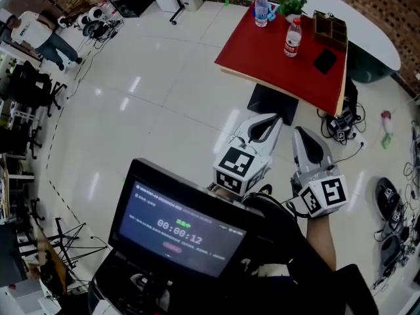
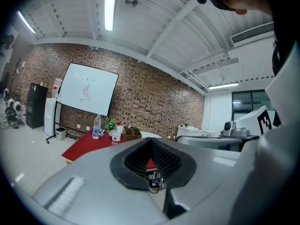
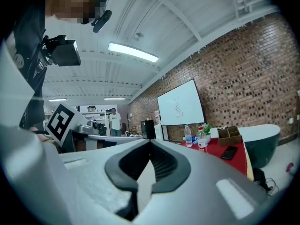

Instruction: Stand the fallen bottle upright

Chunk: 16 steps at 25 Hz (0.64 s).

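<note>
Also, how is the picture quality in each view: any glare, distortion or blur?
Head view: lamp reflections streak the glossy floor, and the wide lens curves the room's edges. Left gripper view: fisheye with black corners; the ceiling lamp is blown out white. Right gripper view: same fisheye; a mosaic patch sits top left, while the distant red table stays sharp.

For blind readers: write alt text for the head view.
The left gripper and right gripper, both shut, hover over floor, aimed at a red table with two upright bottles, a plant, a wooden box and a phone. A timer screen sits below.
</note>
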{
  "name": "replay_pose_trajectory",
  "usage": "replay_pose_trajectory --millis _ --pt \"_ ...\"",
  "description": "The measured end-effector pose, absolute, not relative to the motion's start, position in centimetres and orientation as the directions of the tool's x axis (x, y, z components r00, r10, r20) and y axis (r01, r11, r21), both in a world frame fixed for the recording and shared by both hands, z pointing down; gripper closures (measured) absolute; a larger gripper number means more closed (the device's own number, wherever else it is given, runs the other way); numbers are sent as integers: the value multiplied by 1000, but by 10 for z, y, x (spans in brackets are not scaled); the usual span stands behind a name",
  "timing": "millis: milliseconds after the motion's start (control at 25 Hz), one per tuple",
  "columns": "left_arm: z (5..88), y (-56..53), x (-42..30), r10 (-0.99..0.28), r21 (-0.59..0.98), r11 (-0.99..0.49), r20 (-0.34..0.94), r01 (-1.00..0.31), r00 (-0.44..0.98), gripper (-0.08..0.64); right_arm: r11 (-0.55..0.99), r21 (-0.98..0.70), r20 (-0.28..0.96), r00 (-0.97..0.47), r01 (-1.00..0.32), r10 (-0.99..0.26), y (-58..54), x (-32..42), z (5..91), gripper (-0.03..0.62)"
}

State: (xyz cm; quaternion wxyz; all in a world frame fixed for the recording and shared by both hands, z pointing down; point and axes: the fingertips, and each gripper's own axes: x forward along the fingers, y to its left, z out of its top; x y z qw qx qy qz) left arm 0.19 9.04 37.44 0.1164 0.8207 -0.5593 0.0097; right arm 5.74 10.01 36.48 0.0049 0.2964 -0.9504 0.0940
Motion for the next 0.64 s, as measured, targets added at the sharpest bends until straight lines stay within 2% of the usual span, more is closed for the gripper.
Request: replay_pose_trajectory --millis 640 --pt "376 84 -4 -914 184 -352 146 -918 379 552 808 -170 63 -825 -564 -562 96 49 364 589"
